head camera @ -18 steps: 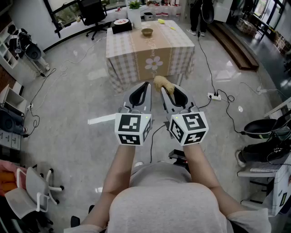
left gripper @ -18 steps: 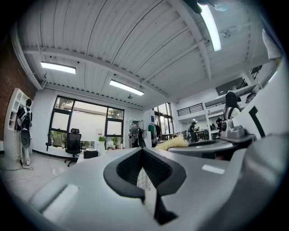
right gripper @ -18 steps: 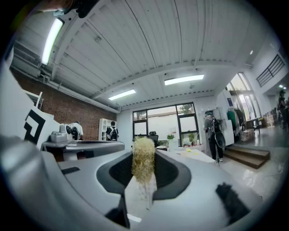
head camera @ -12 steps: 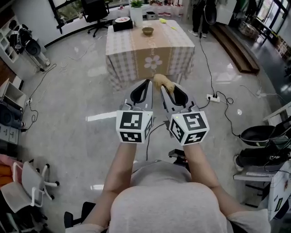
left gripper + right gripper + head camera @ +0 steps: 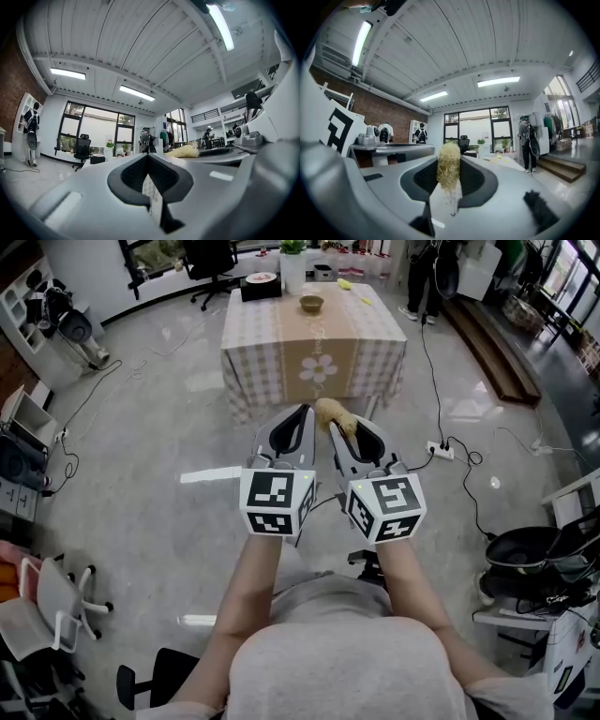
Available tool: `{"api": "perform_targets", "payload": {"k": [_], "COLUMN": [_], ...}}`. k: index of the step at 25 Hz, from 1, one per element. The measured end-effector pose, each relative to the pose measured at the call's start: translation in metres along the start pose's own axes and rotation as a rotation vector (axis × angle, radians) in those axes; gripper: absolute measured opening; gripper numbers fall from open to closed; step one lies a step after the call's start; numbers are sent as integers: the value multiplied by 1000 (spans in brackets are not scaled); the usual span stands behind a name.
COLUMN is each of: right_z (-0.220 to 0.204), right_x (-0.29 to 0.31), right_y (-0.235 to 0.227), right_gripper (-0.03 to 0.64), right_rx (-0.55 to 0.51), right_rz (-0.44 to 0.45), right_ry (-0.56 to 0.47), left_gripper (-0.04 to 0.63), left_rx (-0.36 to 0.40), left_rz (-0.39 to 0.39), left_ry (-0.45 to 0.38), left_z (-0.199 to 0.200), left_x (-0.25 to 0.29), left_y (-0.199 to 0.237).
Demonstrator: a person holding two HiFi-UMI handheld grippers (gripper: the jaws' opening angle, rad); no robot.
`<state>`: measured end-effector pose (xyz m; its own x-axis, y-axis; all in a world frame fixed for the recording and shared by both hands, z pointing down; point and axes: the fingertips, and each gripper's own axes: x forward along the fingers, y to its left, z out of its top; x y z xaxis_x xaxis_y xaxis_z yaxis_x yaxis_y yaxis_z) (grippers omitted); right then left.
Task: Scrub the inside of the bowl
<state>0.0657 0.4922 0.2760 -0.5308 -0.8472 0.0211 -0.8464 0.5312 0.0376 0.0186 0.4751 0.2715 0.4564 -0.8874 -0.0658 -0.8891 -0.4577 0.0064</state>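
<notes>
Straw-coloured fibres of a scrubber (image 5: 334,415) are sticking out from between the jaws of the right tool (image 5: 343,425), which is clamping the scrubber at its lower end. In the right gripper view the fibrous tuft (image 5: 449,169) is standing upright between the two dark pads. The left tool (image 5: 298,420) is being held just beside the right one at the same height. Its jaws are pressing together with nothing between them, and the left gripper view is showing only the two pads meeting. The person is holding both tools out in front of the body, over a grey polished floor (image 5: 150,446).

The bowl (image 5: 311,304), small and brown, is sitting well apart from both tools. It is resting near the far middle of a surface (image 5: 272,352) that is wearing a checked cloth and a tan runner with a flower print. Beyond the bowl, a white pot with a green plant (image 5: 292,270), a black box (image 5: 260,289) carrying a round plate-like thing, and a small yellow object (image 5: 345,283) are sitting on the same surface.

A black office chair (image 5: 211,261) is standing behind the surface on the left, and a standing person (image 5: 424,273) in dark clothing is showing near its far right corner. A white power strip (image 5: 441,452) with cables is lying on the floor to the right of the tools.
</notes>
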Motion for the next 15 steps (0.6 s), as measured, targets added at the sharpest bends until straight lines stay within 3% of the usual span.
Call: {"api": "perform_targets", "payload": {"k": [15], "right_z": [4], "right_x": [77], "right_y": [-38], "right_gripper": [103], "right_rx": [24], "right_rz": [-41], "right_ry": [-17], "left_gripper": [-2], "left_rx": [-1], "left_rz": [-31], "left_ry": [19], "left_z": [-7], "left_x": [73], "left_y": [50]}}
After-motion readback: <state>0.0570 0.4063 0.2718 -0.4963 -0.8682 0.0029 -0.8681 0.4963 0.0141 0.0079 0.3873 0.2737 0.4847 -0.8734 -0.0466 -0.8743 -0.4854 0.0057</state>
